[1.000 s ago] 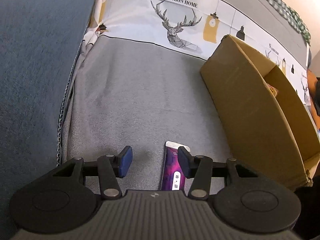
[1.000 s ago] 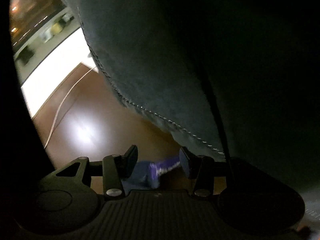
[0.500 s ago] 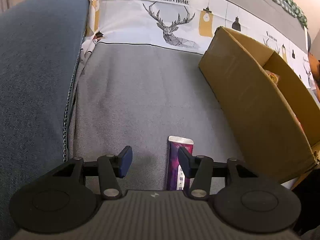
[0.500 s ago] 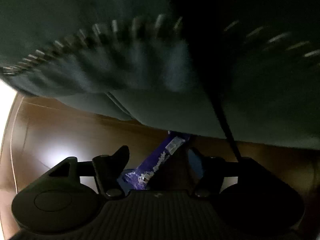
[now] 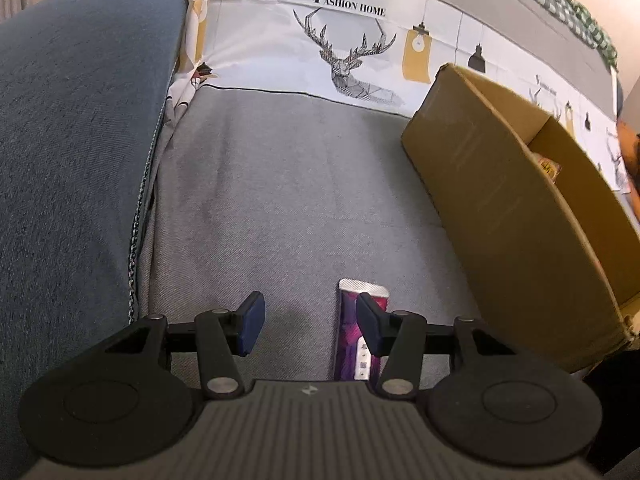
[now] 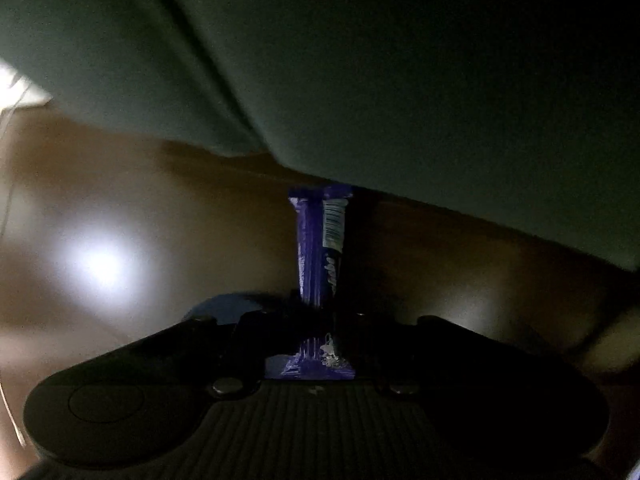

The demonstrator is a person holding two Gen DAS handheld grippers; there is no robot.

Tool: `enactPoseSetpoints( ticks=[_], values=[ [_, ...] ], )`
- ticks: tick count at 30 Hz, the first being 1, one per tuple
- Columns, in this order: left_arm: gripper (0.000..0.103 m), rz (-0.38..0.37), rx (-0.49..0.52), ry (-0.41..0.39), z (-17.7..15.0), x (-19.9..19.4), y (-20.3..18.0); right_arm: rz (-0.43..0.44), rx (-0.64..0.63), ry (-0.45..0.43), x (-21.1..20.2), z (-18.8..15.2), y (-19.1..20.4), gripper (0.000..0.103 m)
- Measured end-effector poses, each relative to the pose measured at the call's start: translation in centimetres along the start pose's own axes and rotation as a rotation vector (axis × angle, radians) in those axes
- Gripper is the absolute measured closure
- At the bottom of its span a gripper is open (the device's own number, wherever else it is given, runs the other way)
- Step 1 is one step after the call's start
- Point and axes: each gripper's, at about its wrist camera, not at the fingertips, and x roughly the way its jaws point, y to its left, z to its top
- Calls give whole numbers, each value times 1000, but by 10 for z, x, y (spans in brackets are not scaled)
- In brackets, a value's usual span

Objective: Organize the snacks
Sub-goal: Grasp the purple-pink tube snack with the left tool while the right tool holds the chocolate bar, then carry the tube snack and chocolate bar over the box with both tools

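Observation:
A purple snack packet (image 5: 349,332) lies flat on the grey sofa seat (image 5: 280,200), partly under the right finger of my left gripper (image 5: 310,312). That gripper hovers just above the seat, open, with nothing between its pads. An open cardboard box (image 5: 512,216) stands on the seat to the right, and a snack wrapper (image 5: 549,166) shows inside it. In the dim right wrist view, my right gripper (image 6: 318,316) points down over a brown wooden floor (image 6: 120,220). It is shut on a blue snack bar (image 6: 320,248), which sticks out lengthwise ahead of the fingers.
A blue sofa armrest (image 5: 72,160) rises at the left of the seat. A white deer-print cover (image 5: 340,40) lines the back. A person's arm (image 5: 630,152) shows at the right edge beyond the box. The dark sofa side (image 6: 400,80) looms right behind the blue bar.
My right gripper has sunk toward the floor, and its fingers have gone from apart to shut on the blue bar, which now lies straight between them. The left gripper has barely shifted.

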Motion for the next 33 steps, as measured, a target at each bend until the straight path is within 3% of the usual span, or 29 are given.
enactPoseSetpoints(
  ticks=[5,10,17,18,20,23,25,27,29,33],
  values=[
    [47,-54,-78,-22,3,-7,12,118,-242,-26,-48,-13,-4,89],
    [47,-56,-45,-32,1,-11,7,269,-505,-47,-120,-22,-21,89],
    [47,-9,0,15,-12,-1,-9,268,-735,23,-222,-25,-34,89],
    [47,-12,2,29,-14,3,-12,255,-776,-6,-238,-27,-37,89],
    [47,-15,28,77,-19,13,-19,259,-775,11,-268,-20,-38,89],
    [47,60,170,107,-29,22,-45,229,-804,-22,-321,-15,-52,89],
    [47,118,256,123,-34,29,-59,251,-802,19,-356,-18,-62,89],
    [48,147,293,113,-38,30,-67,199,-868,-18,-391,-26,-69,89],
    [72,127,275,117,-37,29,-68,174,-877,-39,-423,-30,-78,89],
    [84,138,248,108,-35,22,-73,136,-802,-174,-482,-25,-98,89]
  ],
)
